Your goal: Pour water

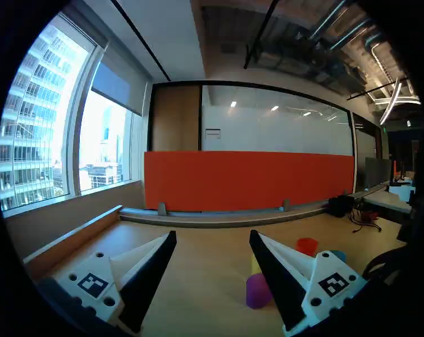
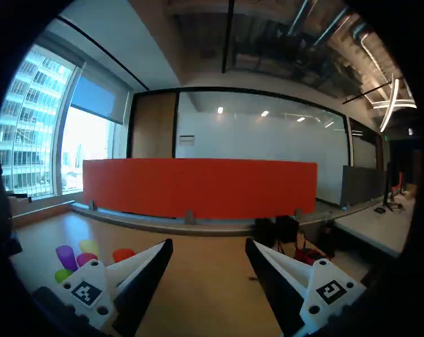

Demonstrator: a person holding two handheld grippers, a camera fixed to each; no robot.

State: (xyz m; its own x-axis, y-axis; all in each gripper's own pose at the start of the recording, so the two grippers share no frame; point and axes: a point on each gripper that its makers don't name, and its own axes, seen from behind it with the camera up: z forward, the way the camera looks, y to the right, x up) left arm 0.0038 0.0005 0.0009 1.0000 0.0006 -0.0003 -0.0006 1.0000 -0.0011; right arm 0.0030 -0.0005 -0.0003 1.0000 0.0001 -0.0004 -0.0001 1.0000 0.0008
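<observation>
Several coloured cups stand on the wooden table. In the left gripper view a purple cup sits just left of my right finger, a yellow cup behind it, a red cup and a blue cup farther right. My left gripper is open, nothing between its fingers. In the right gripper view the cups cluster at the lower left: purple, yellow, magenta, red, green. My right gripper is open and empty, with the cups off to its left.
An orange divider panel stands along the table's far edge, with a raised wooden ledge and windows at the left. Black cables and gear lie at the right. Another desk and dark bags sit beyond.
</observation>
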